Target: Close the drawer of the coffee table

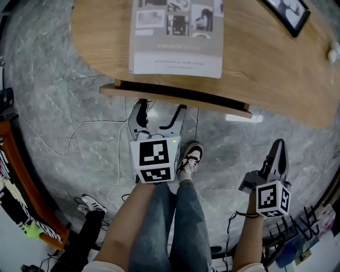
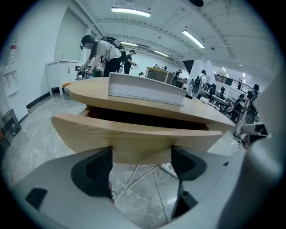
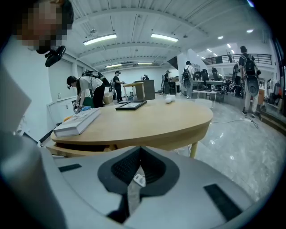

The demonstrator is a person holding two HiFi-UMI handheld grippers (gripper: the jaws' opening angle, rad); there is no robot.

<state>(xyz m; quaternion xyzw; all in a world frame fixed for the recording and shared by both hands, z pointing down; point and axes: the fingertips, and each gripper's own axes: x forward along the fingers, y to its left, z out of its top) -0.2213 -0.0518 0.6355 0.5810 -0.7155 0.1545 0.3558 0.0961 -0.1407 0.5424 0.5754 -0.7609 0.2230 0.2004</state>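
Note:
The oval wooden coffee table fills the top of the head view. Its drawer stands out a little from under the tabletop, with a dark gap behind the front panel. My left gripper is open, and its two fingertips reach just under the lower edge of the drawer front. In the left gripper view the drawer front spans the open left gripper right at its tips; I cannot tell whether they touch. My right gripper hangs shut and empty off to the right, away from the table. In its own view the right gripper shows its pads together.
A grey book lies on the tabletop above the drawer, with a black picture frame further right. Cables run over the marble floor under the table. The person's legs and a shoe are below. People stand in the background.

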